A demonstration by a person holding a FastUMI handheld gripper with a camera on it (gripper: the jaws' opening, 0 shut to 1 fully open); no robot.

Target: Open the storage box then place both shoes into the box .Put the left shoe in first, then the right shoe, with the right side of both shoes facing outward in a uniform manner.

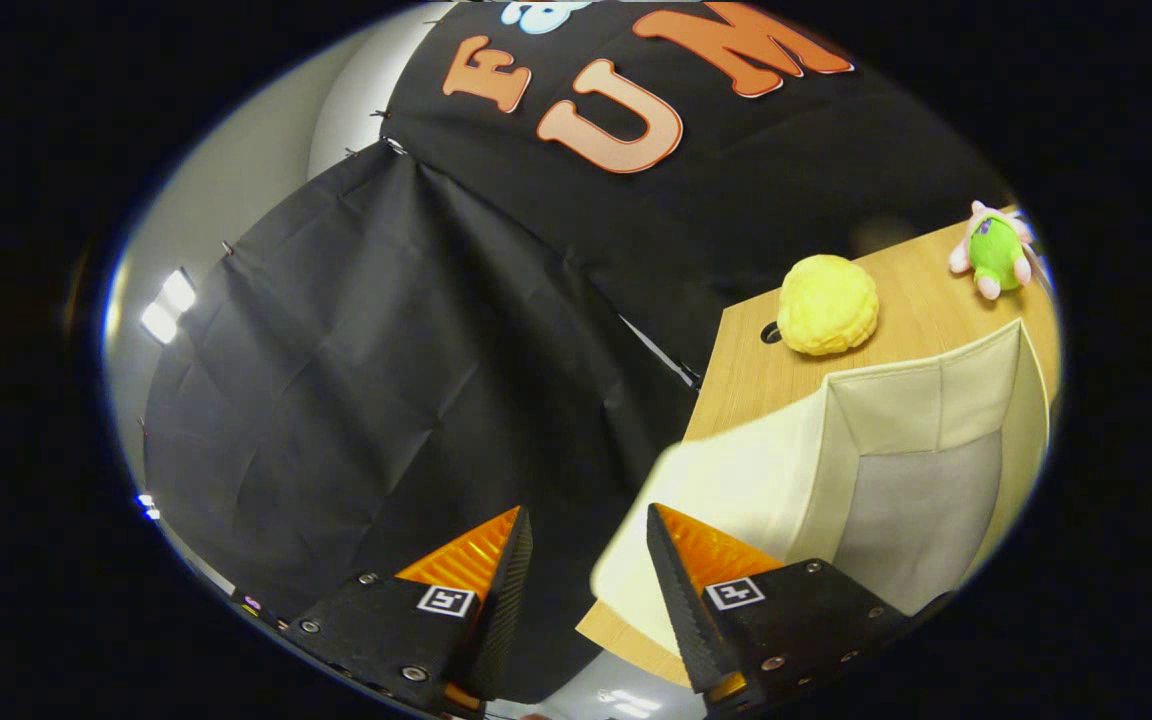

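Released, gripper [588, 520] fingers grasp nothing; beyond them a cream storage box [921, 470] stands open on the wooden table [911, 295], black cloth wall [386, 380] behind.

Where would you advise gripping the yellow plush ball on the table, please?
Probably across the middle of the yellow plush ball, coming from above: it is round, soft and sits free on the wooden table beyond the cream storage box. The gripper is open, holding nothing.
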